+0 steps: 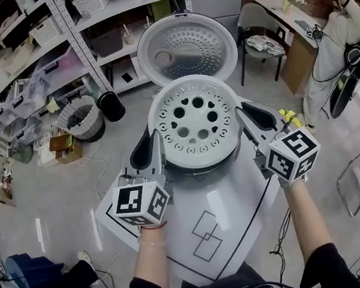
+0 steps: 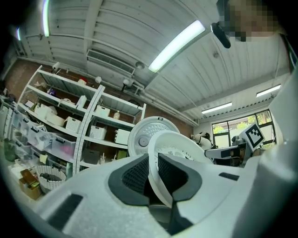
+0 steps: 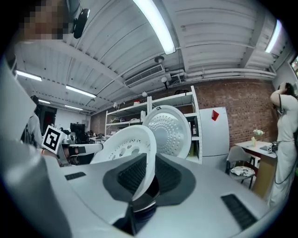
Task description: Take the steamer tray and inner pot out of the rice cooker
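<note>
The white steamer tray, round and full of holes, sits in the top of the white rice cooker, whose lid stands open behind it. My left gripper is shut on the tray's left rim, and my right gripper is shut on its right rim. In the left gripper view the tray's rim runs between the dark pads of the left gripper. In the right gripper view the rim sits likewise in the right gripper. The inner pot is hidden under the tray.
The cooker stands on a white table with square outlines drawn on it and a black cable across it. Shelving and a woven basket are on the left; a chair and a person are on the right.
</note>
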Demonstrator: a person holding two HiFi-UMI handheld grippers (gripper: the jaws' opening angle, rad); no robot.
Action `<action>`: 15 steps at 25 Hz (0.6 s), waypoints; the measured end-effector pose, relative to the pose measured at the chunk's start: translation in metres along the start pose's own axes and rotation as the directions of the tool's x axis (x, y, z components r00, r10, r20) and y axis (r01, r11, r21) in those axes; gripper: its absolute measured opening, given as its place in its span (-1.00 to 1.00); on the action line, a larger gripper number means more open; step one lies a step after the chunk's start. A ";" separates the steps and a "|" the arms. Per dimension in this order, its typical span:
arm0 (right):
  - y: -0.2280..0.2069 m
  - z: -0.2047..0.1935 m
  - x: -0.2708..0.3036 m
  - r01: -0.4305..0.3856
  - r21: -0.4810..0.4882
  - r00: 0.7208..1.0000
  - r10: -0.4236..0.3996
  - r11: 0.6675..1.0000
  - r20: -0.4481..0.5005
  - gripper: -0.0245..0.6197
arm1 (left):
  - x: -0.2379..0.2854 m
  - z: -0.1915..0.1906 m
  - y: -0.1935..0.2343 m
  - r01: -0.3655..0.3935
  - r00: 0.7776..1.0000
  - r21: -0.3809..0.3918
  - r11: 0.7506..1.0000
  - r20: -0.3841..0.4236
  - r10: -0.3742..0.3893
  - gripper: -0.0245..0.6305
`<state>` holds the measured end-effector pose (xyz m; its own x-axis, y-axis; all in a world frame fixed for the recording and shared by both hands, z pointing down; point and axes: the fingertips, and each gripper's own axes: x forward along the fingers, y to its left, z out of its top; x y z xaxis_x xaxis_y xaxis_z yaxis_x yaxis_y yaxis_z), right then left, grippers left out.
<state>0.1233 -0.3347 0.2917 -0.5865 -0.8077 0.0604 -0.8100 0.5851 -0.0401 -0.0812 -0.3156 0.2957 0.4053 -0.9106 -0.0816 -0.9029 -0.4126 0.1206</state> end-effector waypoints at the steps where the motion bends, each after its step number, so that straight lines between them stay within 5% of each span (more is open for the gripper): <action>1: 0.002 0.006 -0.001 -0.003 -0.004 1.000 0.003 1.000 0.010 -0.76 | -0.002 0.005 -0.001 -0.001 1.000 0.000 1.000 0.010 0.001 -0.74; 15: 0.082 0.041 0.005 -0.148 -0.030 0.987 0.149 0.989 0.055 -0.77 | -0.074 0.051 0.035 -0.126 0.989 0.015 0.992 0.086 0.124 -0.76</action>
<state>0.0543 -0.2939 0.2481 -0.7001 -0.7140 -0.0014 -0.7139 0.7000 -0.0184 -0.1498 -0.2618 0.2552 0.2763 -0.9491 -0.1512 -0.9487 -0.2945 0.1148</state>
